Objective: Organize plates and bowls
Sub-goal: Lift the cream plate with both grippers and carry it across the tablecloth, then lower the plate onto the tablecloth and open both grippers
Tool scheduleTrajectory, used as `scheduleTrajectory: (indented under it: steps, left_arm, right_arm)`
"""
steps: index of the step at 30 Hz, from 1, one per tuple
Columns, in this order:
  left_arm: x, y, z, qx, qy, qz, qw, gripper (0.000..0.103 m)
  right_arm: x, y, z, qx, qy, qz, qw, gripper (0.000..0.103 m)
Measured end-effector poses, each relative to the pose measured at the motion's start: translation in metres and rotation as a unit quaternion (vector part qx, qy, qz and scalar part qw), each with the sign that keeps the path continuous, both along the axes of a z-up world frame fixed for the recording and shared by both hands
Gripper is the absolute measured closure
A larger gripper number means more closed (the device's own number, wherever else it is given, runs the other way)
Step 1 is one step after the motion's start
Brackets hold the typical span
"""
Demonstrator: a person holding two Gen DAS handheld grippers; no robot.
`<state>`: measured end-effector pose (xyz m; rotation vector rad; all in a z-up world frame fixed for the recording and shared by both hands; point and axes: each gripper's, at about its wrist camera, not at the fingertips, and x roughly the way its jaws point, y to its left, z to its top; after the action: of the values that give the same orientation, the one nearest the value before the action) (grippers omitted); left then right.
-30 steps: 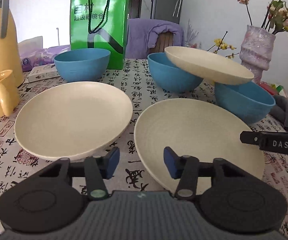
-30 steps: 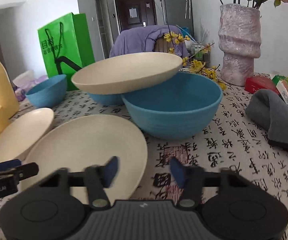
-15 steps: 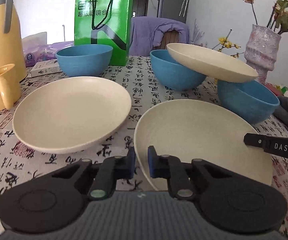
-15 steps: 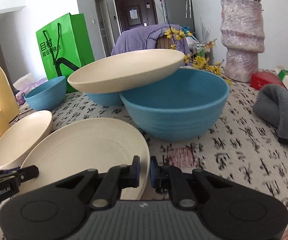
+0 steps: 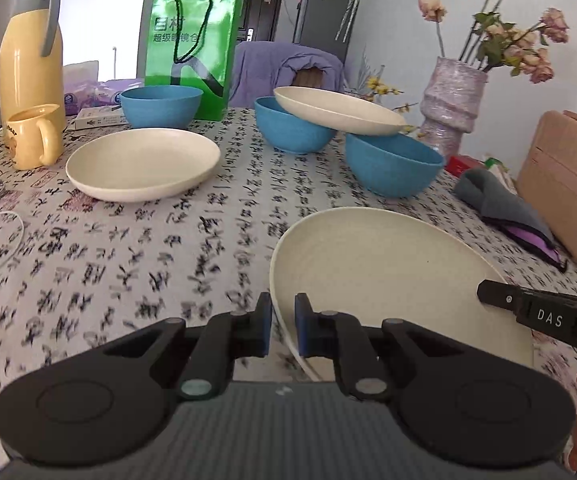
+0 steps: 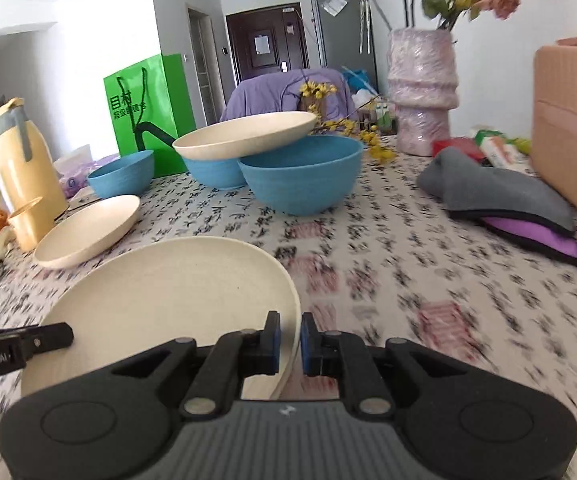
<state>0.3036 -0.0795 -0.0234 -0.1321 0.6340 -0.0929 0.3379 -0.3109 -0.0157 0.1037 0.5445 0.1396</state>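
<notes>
While both grippers, left (image 5: 279,330) and right (image 6: 289,344), are pinching opposite rims of the plate (image 5: 388,276), fingers nearly closed, we are lifting it above the surface's near edge; next we are probably stacking it on the far-left plate (image 5: 142,162).

The green paper bag (image 5: 190,54) at about 11 o'clock in the left wrist view carries white Chinese characters: a large "目" with a second character beside it, and a smaller row beneath that is too fine to read fully. In the right wrist view the same bag shows these characters at 10 o'clock. The right gripper (image 5: 544,312), entering at 3 o'clock in the left wrist view, bears white letters "DAS". The left gripper (image 6: 16,350), at 9 o'clock in the right wrist view, reads "enRobot.AI", its start cut off. The tablecloth (image 5: 128,248) is printed all over with black calligraphy characters and red seal stamps, blurred beyond reading. The yellow mug (image 5: 34,136) has small dark lettering, illegible.
</notes>
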Motion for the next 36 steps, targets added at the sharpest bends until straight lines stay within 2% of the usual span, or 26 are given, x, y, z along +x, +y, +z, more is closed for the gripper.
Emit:
scheduleTrajectory:
  steps: [4,10,19,25,28,29,30,31,32,33,34,35,36]
  left_arm:
    - [-0.023,-0.016,-0.003,-0.015,0.001,-0.014,0.9998,0.091]
    - [-0.033,-0.043,-0.012,-0.018,0.005,-0.03,0.9994,0.091]
    - [-0.032,-0.063,-0.02,-0.011,0.015,-0.043,0.9989,0.09]
    - [-0.031,-0.061,-0.023,-0.01,0.015,-0.046,0.9988,0.09]
    - [-0.034,-0.064,-0.022,0.006,0.011,-0.056,0.9984,0.088]
    - [-0.036,-0.064,-0.021,0.005,0.009,-0.058,0.9983,0.079]
    - [-0.038,-0.063,-0.02,0.003,0.006,-0.059,0.9982,0.066]
    - [-0.04,-0.062,-0.018,0.005,0.001,-0.057,0.9984,0.059]
    - [-0.044,-0.061,-0.016,0.008,-0.005,-0.054,0.9985,0.051]
    - [-0.048,-0.059,-0.013,0.013,-0.012,-0.052,0.9985,0.049]
    - [-0.052,-0.057,-0.01,0.017,-0.019,-0.055,0.9982,0.048]
    - [-0.057,-0.054,-0.008,0.018,-0.025,-0.058,0.9979,0.043]
    - [-0.062,-0.05,-0.007,0.019,-0.031,-0.059,0.9976,0.032]
  right_arm:
    - [-0.033,-0.02,-0.002,0.005,0.0,-0.012,1.0,0.093]
    - [-0.056,-0.048,-0.008,0.001,0.003,-0.028,1.0,0.093]
    - [-0.058,-0.073,-0.017,-0.002,0.011,-0.042,0.999,0.092]
    - [-0.054,-0.071,-0.02,-0.003,0.013,-0.037,0.999,0.089]
    - [-0.055,-0.068,-0.021,-0.009,0.009,-0.036,0.999,0.088]
    - [-0.054,-0.067,-0.021,-0.01,0.009,-0.037,0.999,0.088]
    - [-0.055,-0.067,-0.02,-0.009,0.009,-0.04,0.999,0.085]
    - [-0.057,-0.066,-0.019,-0.009,0.008,-0.037,0.999,0.082]
    - [-0.059,-0.066,-0.017,-0.012,0.004,-0.036,0.999,0.073]
    - [-0.062,-0.065,-0.015,-0.018,-0.002,-0.037,0.999,0.06]
    - [-0.065,-0.063,-0.013,-0.026,-0.01,-0.039,0.999,0.053]
    - [-0.07,-0.061,-0.01,-0.035,-0.021,-0.04,0.998,0.044]
    - [-0.074,-0.059,-0.008,-0.043,-0.031,-0.04,0.998,0.04]
